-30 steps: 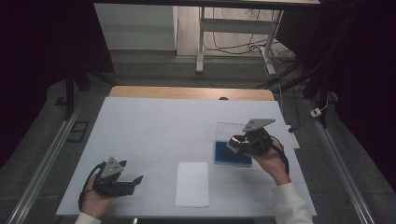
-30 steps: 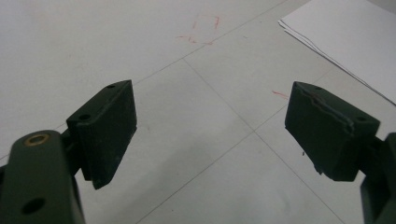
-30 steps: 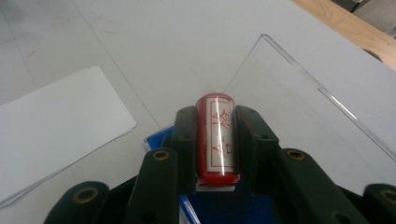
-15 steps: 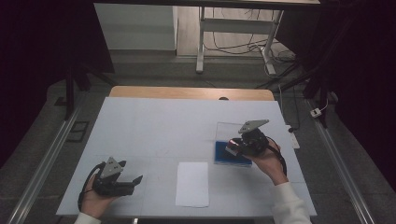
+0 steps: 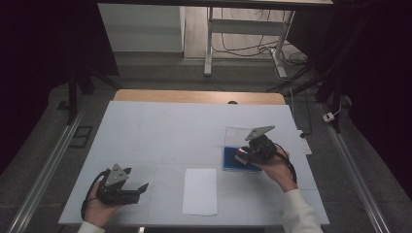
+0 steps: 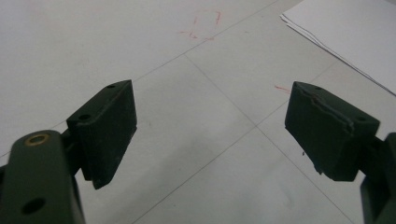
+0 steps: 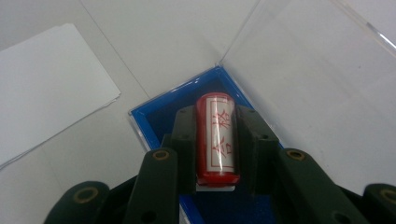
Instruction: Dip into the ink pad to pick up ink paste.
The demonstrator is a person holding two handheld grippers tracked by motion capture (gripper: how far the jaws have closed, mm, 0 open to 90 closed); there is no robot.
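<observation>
White table (image 5: 160, 131), paper sheet (image 5: 200, 191) near front, blue box (image 5: 233, 162) rt

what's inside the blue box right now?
The blue box has its clear lid open. Over it, the right gripper clamps a red stamp. The gripper and stamp cover most of the box floor, so anything else inside is hidden.

White sleeves (image 5: 296, 213), blk grippers w/ grey 3-cornered plates (image 5: 117, 173), trailing cables

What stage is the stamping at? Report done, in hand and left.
Done: the blue case lies open, its clear lid swung back. In hand: the right gripper grips the red stamp above the case. Left: the white paper looks unmarked; the left gripper rests open.
</observation>
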